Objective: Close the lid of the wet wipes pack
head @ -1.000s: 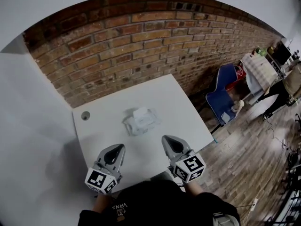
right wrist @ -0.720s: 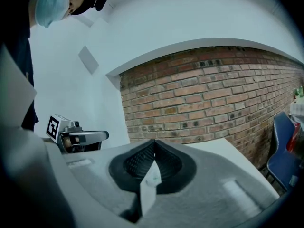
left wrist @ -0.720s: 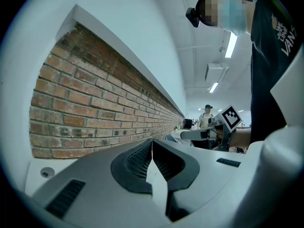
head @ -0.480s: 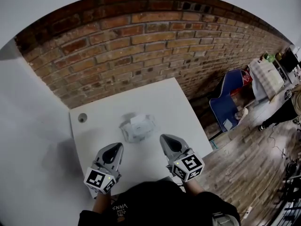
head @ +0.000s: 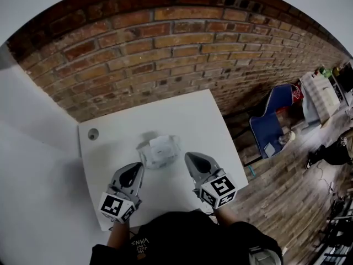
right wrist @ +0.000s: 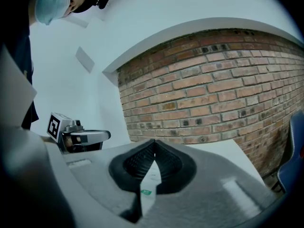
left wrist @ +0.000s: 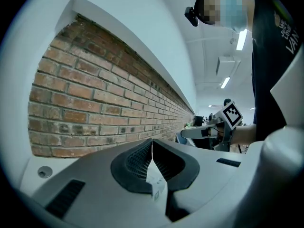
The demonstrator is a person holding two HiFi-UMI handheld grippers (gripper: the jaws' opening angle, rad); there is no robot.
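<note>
A white wet wipes pack lies near the middle of the white table, its lid on top; I cannot tell from here whether the lid is up or down. My left gripper hovers just near-left of the pack, jaws shut with nothing between them. My right gripper hovers just near-right of the pack, also shut and empty. In the left gripper view the jaws meet tip to tip, and the right gripper shows beyond. The right gripper view shows its jaws closed, the left gripper off to the side. The pack is hidden in both gripper views.
A brick wall runs behind the table. A small round cable hole sits at the table's far-left corner. A blue chair stands on the wooden floor to the right, with more furniture beyond.
Both grippers have moved slightly forward toward the pack and stayed shut. The head view has shifted, so the table sits a little lower left in frame.
</note>
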